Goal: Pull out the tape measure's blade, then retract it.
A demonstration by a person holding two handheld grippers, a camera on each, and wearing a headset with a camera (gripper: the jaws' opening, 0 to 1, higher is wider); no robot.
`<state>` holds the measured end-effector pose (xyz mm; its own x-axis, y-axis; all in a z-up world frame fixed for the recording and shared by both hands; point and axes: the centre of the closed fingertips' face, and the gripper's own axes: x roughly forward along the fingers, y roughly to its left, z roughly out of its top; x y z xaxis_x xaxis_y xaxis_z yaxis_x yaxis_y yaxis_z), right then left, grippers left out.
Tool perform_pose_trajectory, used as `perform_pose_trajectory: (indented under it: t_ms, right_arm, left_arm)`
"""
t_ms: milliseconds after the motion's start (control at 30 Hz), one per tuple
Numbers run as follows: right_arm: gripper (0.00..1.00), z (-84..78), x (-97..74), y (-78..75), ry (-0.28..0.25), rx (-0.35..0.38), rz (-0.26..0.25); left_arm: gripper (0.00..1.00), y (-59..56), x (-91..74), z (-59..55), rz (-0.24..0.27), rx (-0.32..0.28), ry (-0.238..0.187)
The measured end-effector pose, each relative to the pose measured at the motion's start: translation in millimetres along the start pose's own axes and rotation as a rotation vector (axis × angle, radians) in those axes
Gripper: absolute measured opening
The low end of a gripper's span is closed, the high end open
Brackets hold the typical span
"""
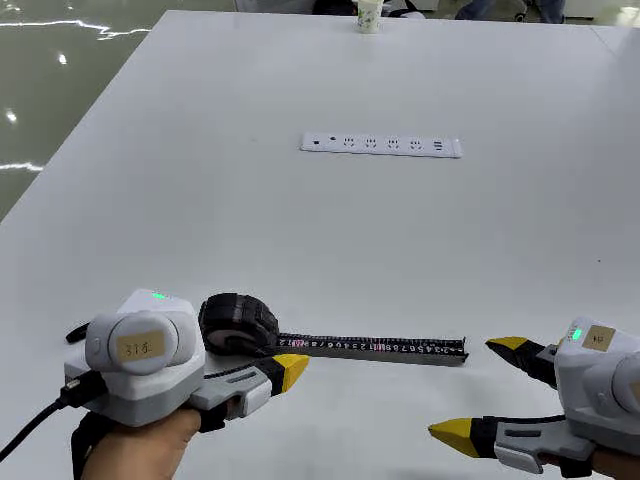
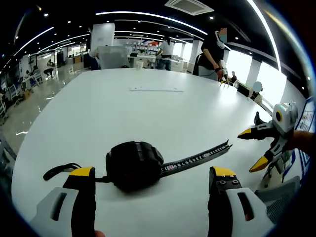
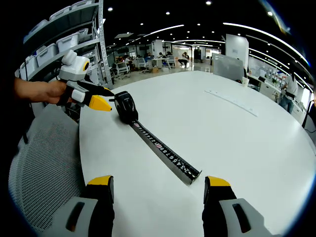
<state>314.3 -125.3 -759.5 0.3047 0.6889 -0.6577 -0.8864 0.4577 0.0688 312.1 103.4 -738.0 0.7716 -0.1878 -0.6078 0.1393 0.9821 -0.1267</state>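
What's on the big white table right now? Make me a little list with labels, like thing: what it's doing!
table: white, large
tape measure case: black, lying on the table
blade: pulled out, lying flat on the table, held by no gripper
left gripper: open, close to the case, not gripping it
right gripper: open, just past the blade's free end, not touching it
power strip: white, lying further back on the table
cup: standing near the far edge
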Motion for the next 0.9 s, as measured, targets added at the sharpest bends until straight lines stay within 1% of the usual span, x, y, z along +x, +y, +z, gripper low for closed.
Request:
perform_pose_trajectory:
  t_ms: [267, 300, 533, 700, 900]
  right_arm:
    - [0.66, -2.4, 4.6, -12.5, 0.021, -0.054, 0.031]
    - [0.64, -2.3, 5.3, -14.6, 0.022, -0.073, 0.040]
    - [0.53, -2.8, 11.0, -26.7, 0.036, -0.127, 0.079]
    - [0.47, -2.9, 15.8, -30.0, 0.051, -0.169, 0.111]
    - [0.41, -5.4, 22.2, -36.0, 0.070, -0.219, 0.132]
  left_arm:
    - [0.91, 2.1, 8.3, -0.1, 0.024, -0.016, 0.004]
    - [0.90, 2.9, 9.1, 0.1, 0.028, -0.017, 0.004]
    - [0.85, 8.1, 16.6, 1.7, 0.050, -0.033, 0.006]
    - [0.82, 11.1, 20.4, 1.2, 0.064, -0.037, 0.012]
    - [0.77, 15.1, 23.4, -1.6, 0.078, -0.046, 0.024]
